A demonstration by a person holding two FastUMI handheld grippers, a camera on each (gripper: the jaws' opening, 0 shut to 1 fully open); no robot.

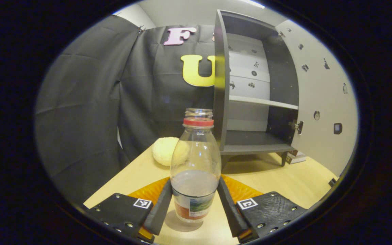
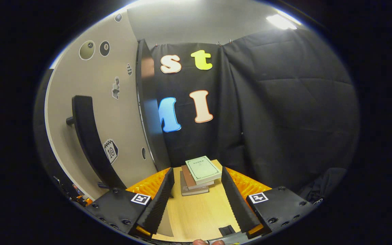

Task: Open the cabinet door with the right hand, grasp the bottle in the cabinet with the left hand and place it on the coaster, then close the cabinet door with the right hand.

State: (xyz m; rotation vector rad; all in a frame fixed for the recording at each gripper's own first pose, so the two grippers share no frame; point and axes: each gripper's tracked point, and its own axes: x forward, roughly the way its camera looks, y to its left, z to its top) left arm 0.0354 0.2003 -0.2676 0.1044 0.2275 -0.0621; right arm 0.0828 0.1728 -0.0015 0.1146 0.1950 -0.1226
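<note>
A clear bottle [image 1: 196,149] with a red neck ring, no cap and a little liquid stands upright between the fingers of my left gripper [image 1: 195,180], which is shut on its sides. Its base is at or just above the wooden table [image 1: 284,180]; I cannot tell which. A pale yellow round coaster [image 1: 167,150] lies behind the bottle to the left, apart from it. The dark cabinet [image 1: 220,85] stands open with bare shelves, its door [image 1: 322,95] swung out to the right. My right gripper [image 2: 197,172] is open and holds nothing, beside the door [image 2: 107,102] and its dark handle [image 2: 87,136].
A stack of books [image 2: 199,173] lies on the table ahead of my right gripper, next to the door's edge [image 2: 150,119]. Black cloth walls close in the table on the left and at the back. A hinge [image 1: 298,126] shows inside the cabinet.
</note>
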